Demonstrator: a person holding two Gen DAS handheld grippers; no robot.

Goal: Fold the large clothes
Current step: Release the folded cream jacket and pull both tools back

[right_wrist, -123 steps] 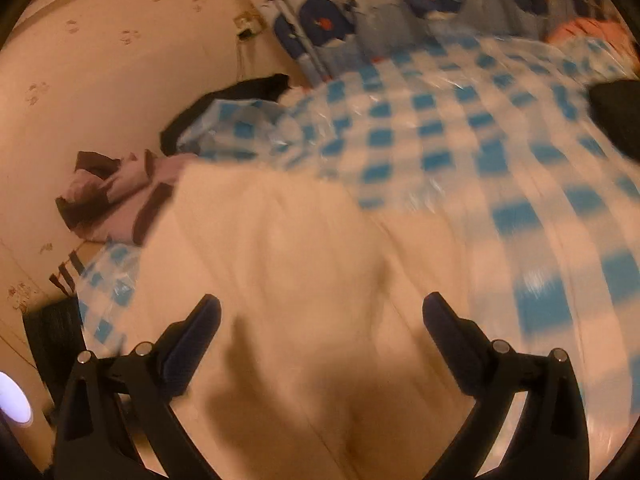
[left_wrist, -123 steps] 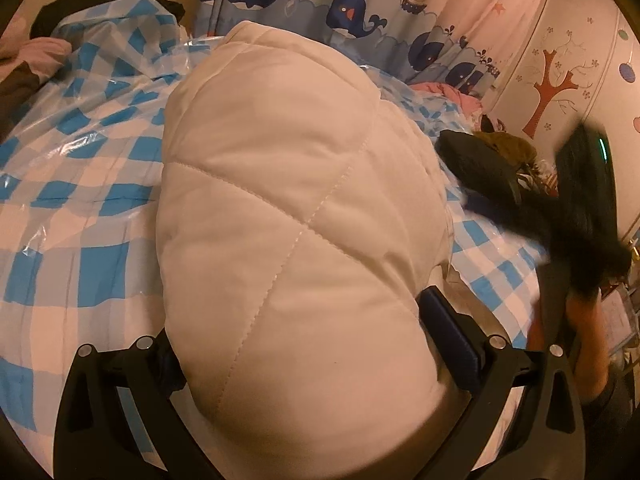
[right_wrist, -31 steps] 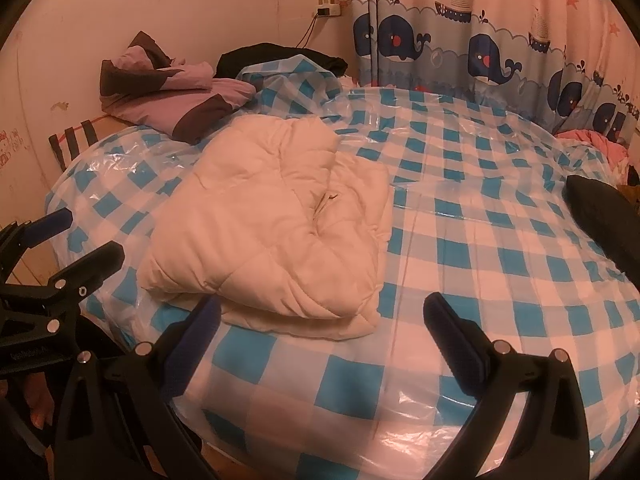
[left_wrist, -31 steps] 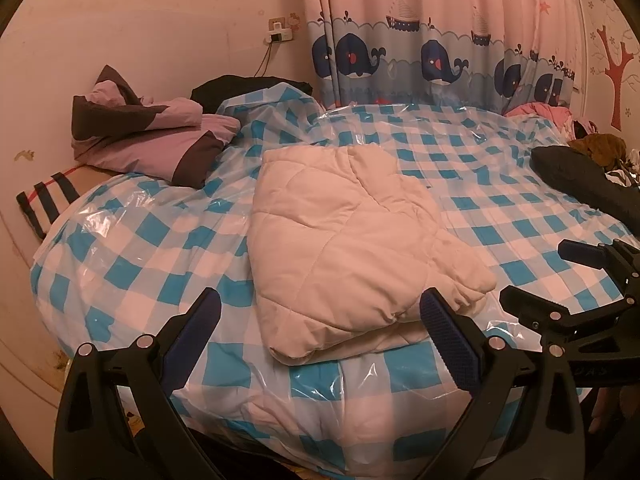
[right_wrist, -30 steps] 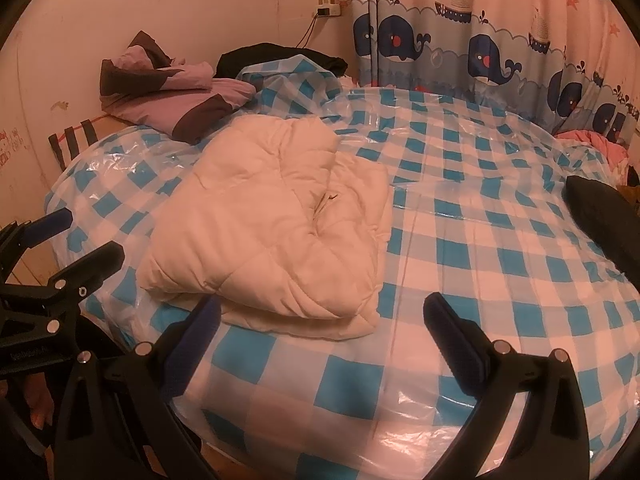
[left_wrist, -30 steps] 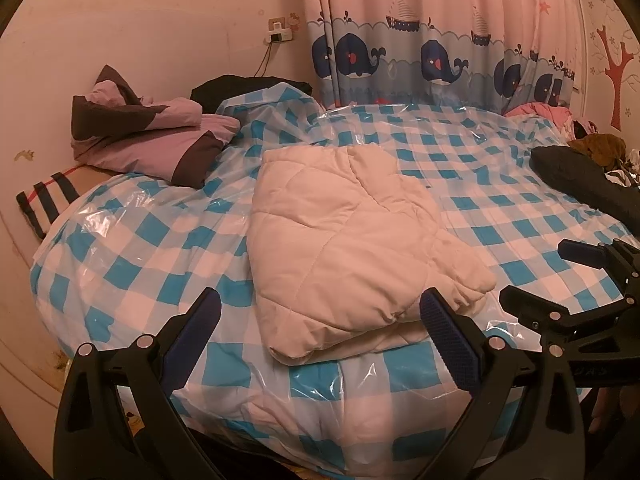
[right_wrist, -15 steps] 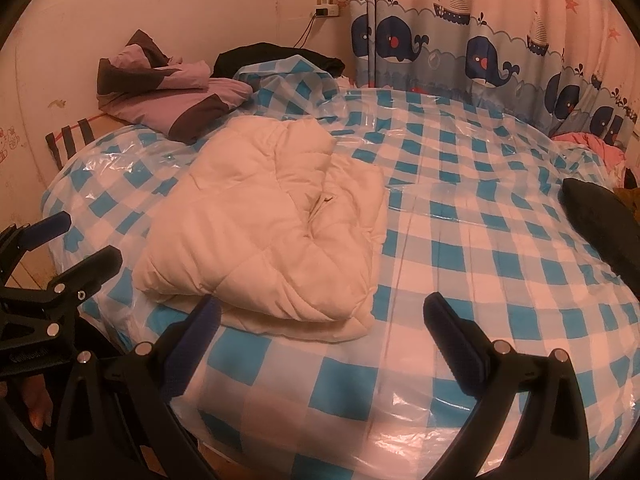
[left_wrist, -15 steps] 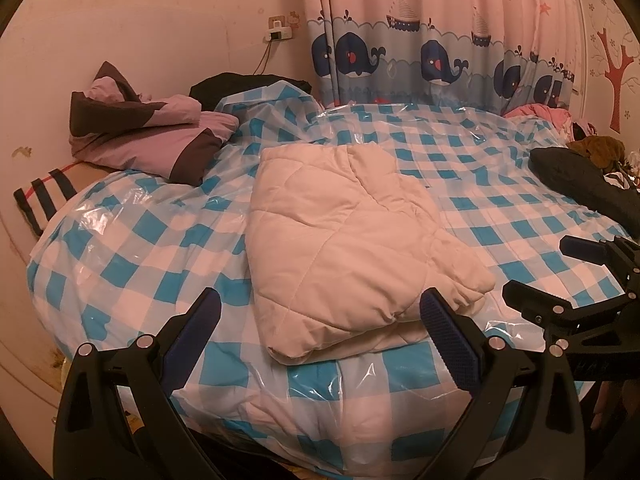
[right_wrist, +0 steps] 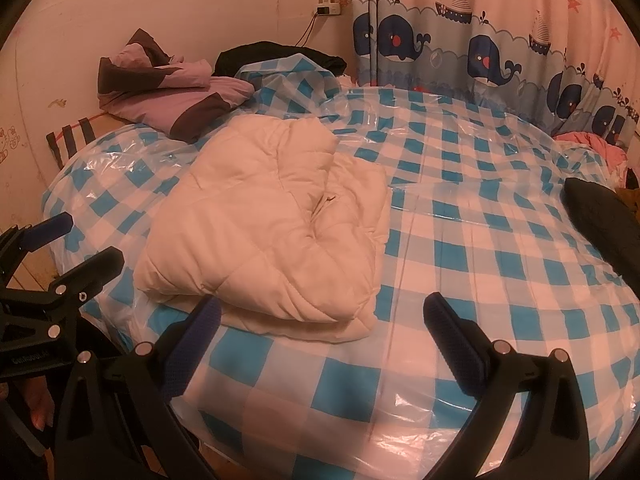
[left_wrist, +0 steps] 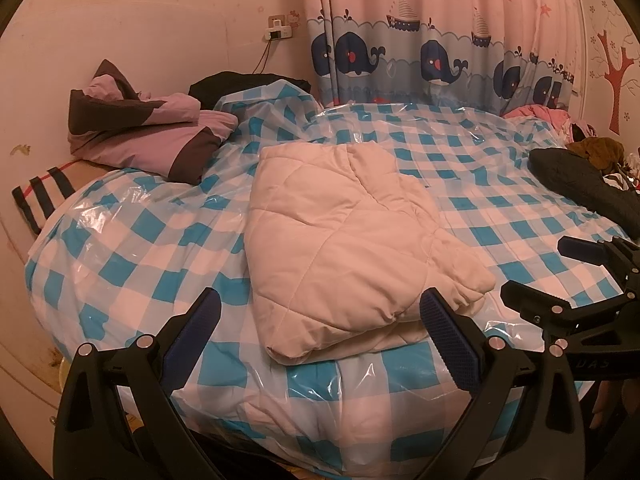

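Cream jacket (left_wrist: pixel 344 240) lay folded on checked bed (left_wrist: pixel 500 184), approx. centre. Left gripper (left_wrist: pixel 320 332) & right gripper (right_wrist: pixel 322 332) hung at 6 o'clock, both w/ jaws wide apart, holding nothing.

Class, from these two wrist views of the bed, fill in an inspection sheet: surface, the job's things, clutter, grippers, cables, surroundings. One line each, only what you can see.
Surface: bed with a blue-and-white checked cover under clear plastic sheeting.
Job's things: cream quilted jacket lying folded in a bundle near the bed's front edge, touching neither gripper.
Clutter: purple and brown garment heaped at the back left; black garment behind it; dark item and pink clothes at the right.
Grippers: left gripper open, holding nothing; right gripper open, holding nothing; both short of the bed's edge.
Cables: one cord hanging from a wall socket.
Surroundings: whale-and-boat curtain, stickered pink wall.
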